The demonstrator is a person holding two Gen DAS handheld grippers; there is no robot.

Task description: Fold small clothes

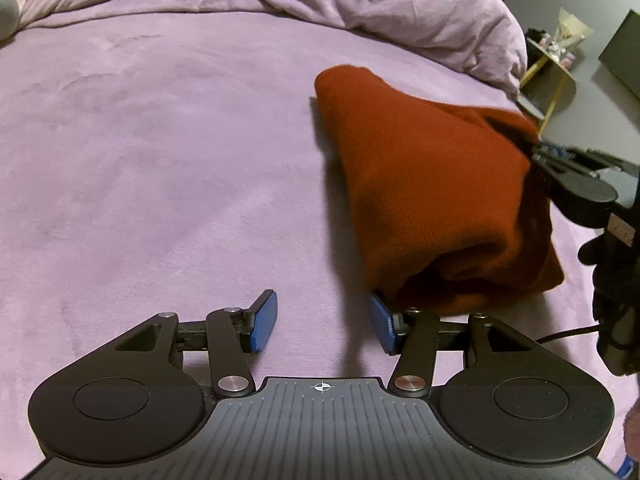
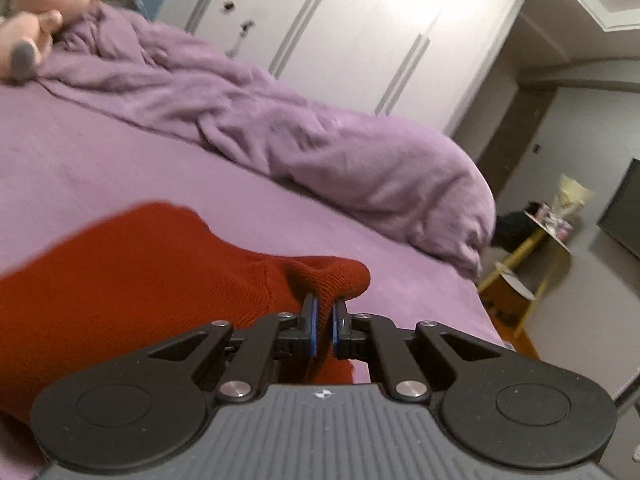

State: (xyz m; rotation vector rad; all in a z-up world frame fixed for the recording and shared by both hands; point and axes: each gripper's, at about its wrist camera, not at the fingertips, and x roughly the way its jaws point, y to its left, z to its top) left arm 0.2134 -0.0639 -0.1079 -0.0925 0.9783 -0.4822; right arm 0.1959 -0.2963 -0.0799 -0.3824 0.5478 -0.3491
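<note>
While my right tongs [image 2: 324, 316] pinch the red garment [image 1: 432, 184] by one bunched edge, my left tongs [image 1: 322, 322] gape released beside it on the bed [image 1: 160, 160].

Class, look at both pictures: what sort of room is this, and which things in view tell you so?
Most likely a bedroom. A wide bed under a purple sheet has a rumpled purple duvet along its far side, a pink stuffed toy lies by the duvet, and tall white wardrobe doors stand behind.
</note>
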